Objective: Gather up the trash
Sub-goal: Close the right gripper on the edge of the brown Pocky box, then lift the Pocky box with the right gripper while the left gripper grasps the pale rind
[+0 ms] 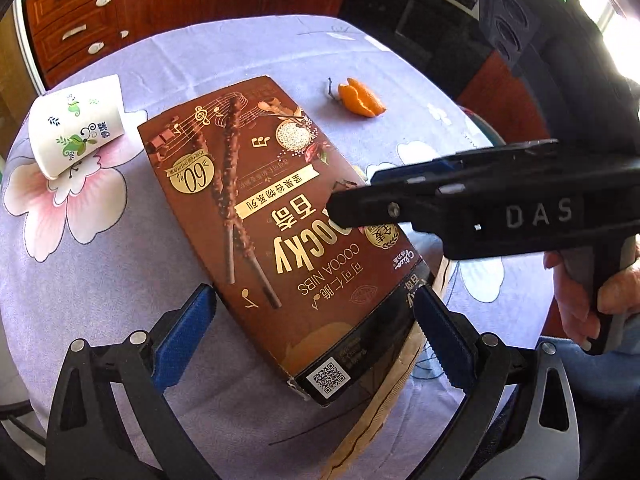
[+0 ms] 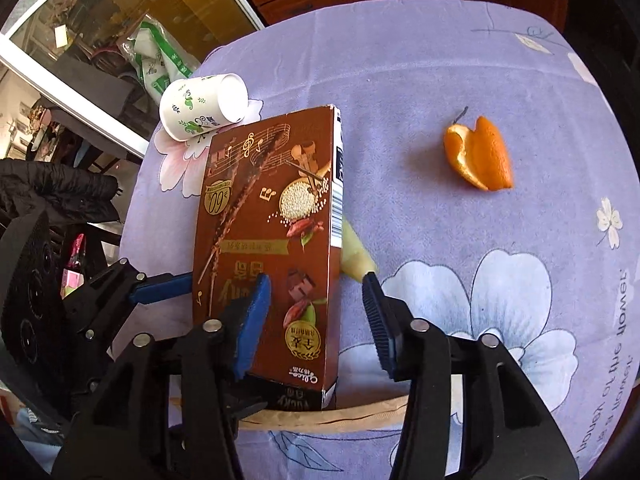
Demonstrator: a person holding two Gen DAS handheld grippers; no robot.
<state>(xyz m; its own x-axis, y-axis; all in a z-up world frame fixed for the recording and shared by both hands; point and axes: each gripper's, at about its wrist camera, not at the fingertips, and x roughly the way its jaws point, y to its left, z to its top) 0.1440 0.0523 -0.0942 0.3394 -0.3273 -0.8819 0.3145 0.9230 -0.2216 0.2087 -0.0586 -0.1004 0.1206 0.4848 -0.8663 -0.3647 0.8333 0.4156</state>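
A flat brown cardboard snack box (image 1: 256, 216) is being shown tilted on a lavender flowered tablecloth (image 1: 240, 52). In the left wrist view it is running from the centre down to six o'clock.

The near end of the box is being flanked across its width by the left gripper (image 1: 312, 294). Its blue ribbed pads (image 1: 188, 332) are being pressed against the two long edges, so the box appears to be clamped there.

The right gripper (image 2: 316, 280) is being brought in from three o'clock in the left wrist view, held by a hand (image 1: 580, 300). Its jaws are being held partly spread astride the right long edge of the box. One pad is lying over the printed face and the other is hanging clear over the cloth, so nothing is being pinched.

The box is judged to be light, probably empty, and stiff along its edges. Its broad faces are likely to cave in under a hard squeeze. The glossy print is expected to be slippery, so the narrow edges are being judged the better hold.

A strip of tan paper (image 1: 384, 404), perhaps a bag, is lying under the near end. A white paper cup (image 1: 76, 124) with green leaf prints is lying on its side at ten o'clock, just beside the far corner of the box. It is thin-walled and easily crushed. A curled piece of orange peel (image 1: 360, 98) is lying apart at one o'clock, soft and light. Something pale yellow (image 2: 354, 252) is partly hidden beside the box and cannot be identified.
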